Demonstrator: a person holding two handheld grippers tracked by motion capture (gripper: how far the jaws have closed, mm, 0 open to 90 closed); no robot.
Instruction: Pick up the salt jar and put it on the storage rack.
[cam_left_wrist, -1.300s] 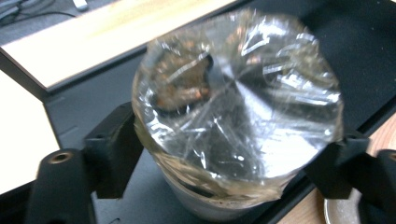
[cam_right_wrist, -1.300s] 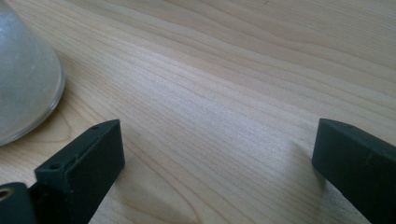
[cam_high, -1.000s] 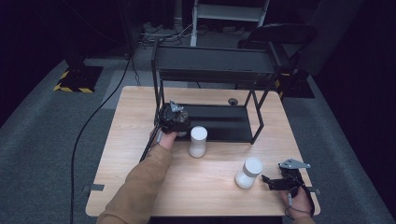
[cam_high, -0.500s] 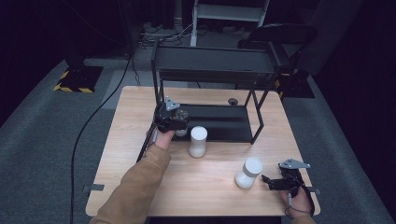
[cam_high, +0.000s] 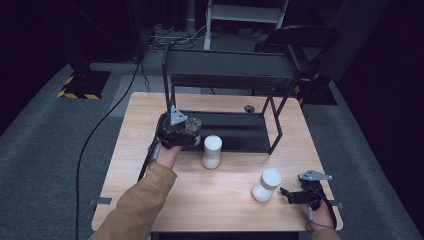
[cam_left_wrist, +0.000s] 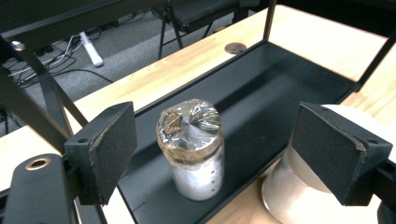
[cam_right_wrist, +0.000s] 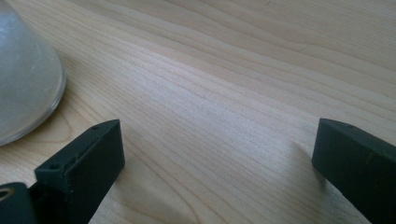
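**Foil-topped jar on the black shelf**

Foil covers the top of a small jar (cam_left_wrist: 190, 148) that stands upright on the bottom black shelf (cam_left_wrist: 261, 88) of a rack. The left tongs (cam_left_wrist: 212, 151) are open, with one pad on each side of the jar and a gap on both sides, so they hold nothing. A white bottle (cam_high: 211, 151) stands on the wooden surface (cam_high: 220, 200) just beside the shelf. The right tongs (cam_right_wrist: 217, 163) are open and empty, low over the surface, near another white bottle (cam_high: 266, 184).
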